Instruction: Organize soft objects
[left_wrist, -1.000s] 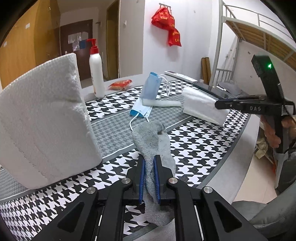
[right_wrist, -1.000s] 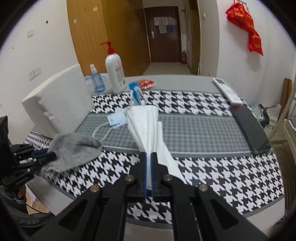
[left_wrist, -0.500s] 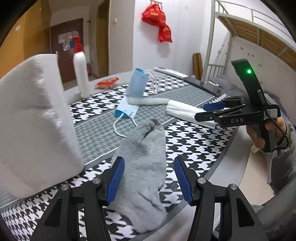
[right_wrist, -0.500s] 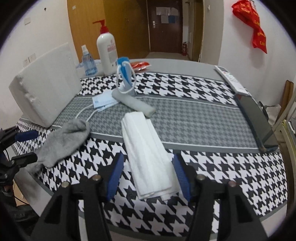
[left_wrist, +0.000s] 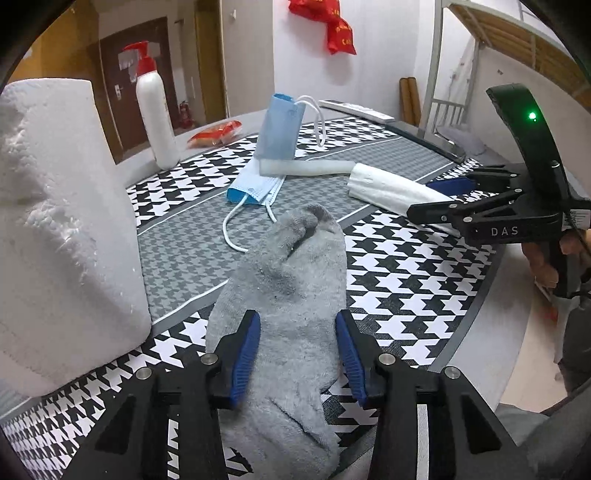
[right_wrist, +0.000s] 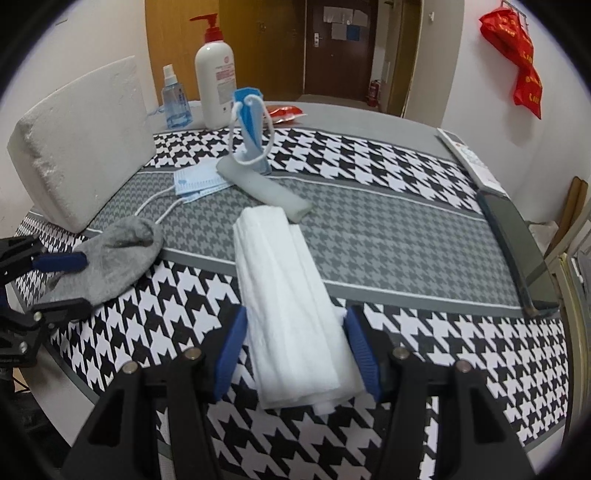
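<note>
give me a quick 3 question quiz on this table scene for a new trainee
1. True or false: the grey sock lies flat on the houndstooth mat.
2. What lies between the pads of the right claw? A) white folded towel B) face mask C) pump bottle
3. Fill in: the standing blue mask leans in a slot of the ____ foam strip.

Key: 1 true; 2 A; 3 pale grey
</note>
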